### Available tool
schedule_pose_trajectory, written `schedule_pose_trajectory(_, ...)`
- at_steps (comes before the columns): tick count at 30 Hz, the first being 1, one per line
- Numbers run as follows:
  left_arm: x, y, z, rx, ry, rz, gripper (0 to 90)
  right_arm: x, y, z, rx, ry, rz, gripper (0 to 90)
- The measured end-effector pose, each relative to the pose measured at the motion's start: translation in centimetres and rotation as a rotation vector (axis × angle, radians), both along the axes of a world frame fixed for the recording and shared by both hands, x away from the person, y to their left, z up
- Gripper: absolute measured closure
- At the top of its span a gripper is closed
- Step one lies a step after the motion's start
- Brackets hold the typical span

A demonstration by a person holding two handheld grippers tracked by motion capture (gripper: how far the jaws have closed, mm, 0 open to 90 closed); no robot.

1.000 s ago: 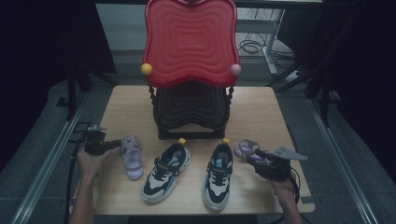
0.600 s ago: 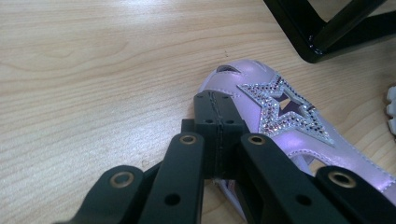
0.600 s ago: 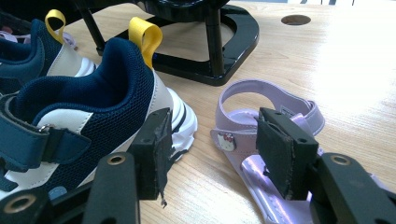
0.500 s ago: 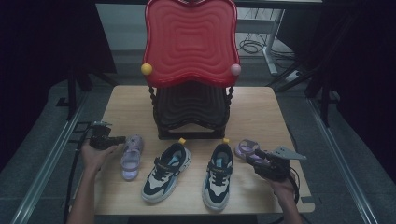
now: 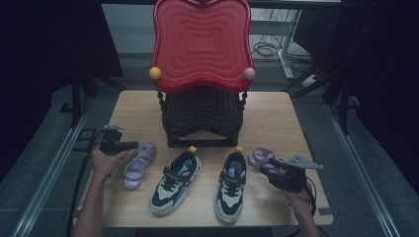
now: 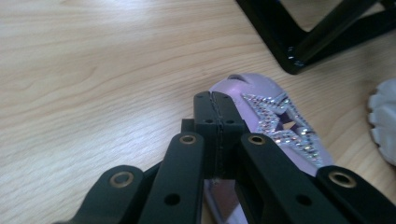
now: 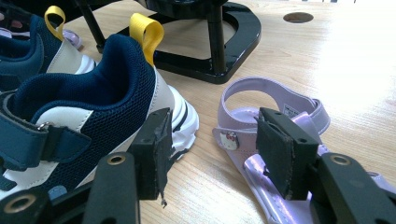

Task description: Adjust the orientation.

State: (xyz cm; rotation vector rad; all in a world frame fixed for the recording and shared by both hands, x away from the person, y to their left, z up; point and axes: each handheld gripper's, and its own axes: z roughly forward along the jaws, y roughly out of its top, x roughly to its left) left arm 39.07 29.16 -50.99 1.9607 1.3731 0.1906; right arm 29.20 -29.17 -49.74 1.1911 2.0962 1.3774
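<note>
Two sneakers point(image 5: 197, 181) lie between two sandals point(image 5: 139, 165), before the stand point(image 5: 200, 116).

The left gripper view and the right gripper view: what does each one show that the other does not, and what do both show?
Left gripper view alone: the left hand-held gripper, jaws shut, over a lilac sandal with a glittery strap.

Right gripper view alone: the right hand-held gripper, jaws open, a navy and white sneaker with a yellow heel loop, and a lilac sandal with a heel strap.

Both: the wooden table and the black base of the stand.
</note>
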Motion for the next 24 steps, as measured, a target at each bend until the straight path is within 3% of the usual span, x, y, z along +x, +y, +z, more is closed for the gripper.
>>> schedule_pose_trajectory(14,0.4,-0.7,-0.2,-0.065,-0.021,-0.036,89.6,0.1,0.1,-0.2,-0.006,0.007,0.003,45.6)
schedule_pose_trajectory(18,0.3,-0.7,0.3,-0.045,-0.029,-0.035,88.1,0.1,0.0,-0.2,-0.006,0.007,-0.001,45.6)
schedule_pose_trajectory(22,-0.3,-0.3,1.0,-0.042,-0.060,-0.020,86.8,0.0,-0.1,-0.1,-0.002,0.005,-0.003,45.7)
schedule_pose_trajectory(24,-1.3,0.2,2.0,-0.035,-0.088,-0.015,85.5,0.0,-0.1,0.0,-0.002,0.001,-0.005,45.8)
